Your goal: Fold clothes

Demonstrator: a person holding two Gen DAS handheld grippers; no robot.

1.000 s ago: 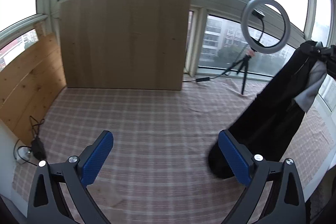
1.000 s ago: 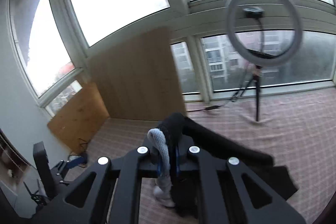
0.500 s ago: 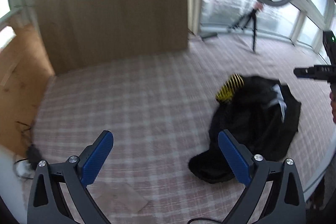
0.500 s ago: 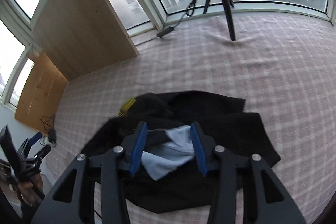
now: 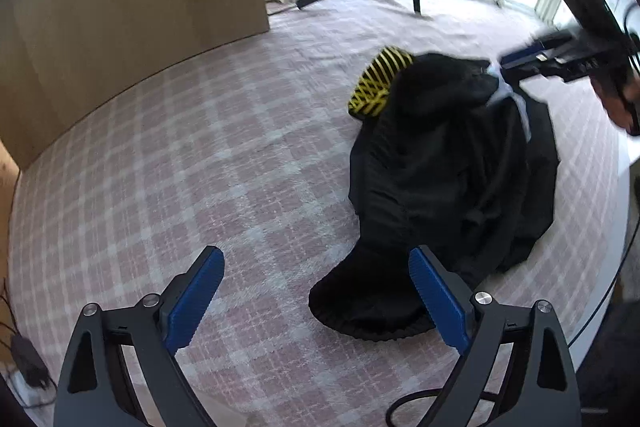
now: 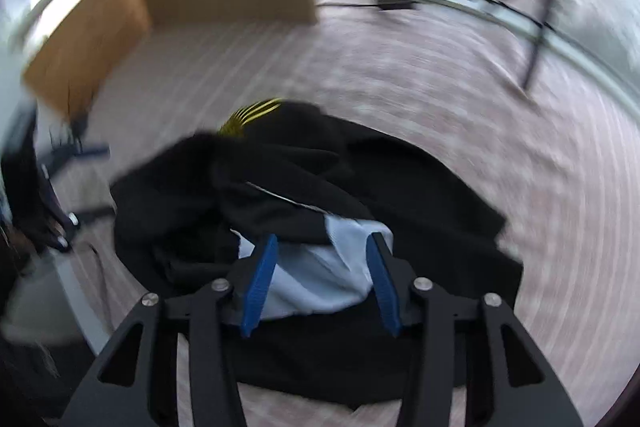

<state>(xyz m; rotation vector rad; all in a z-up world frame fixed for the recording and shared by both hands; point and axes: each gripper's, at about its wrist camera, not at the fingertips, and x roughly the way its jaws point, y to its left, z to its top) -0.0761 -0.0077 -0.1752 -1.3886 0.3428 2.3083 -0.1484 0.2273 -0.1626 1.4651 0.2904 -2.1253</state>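
Clothing, a crumpled black garment, lies right of centre on the checked cloth. Your left gripper is spread wide above its lower edge; your right gripper is parted over its pale lining.

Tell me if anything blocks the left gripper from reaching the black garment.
Nothing visible does. The left gripper is open over bare checked cloth, and the black garment lies just beyond its right finger, its near cuff already at that fingertip.

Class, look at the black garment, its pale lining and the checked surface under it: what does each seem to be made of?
Black garment: soft matte cloth, perhaps fleece or knit; it slumps in deep folds. Pale lining: thin, smooth woven fabric, lightly creased. Checked surface: woven textile, plaid pattern, slightly fuzzy look.
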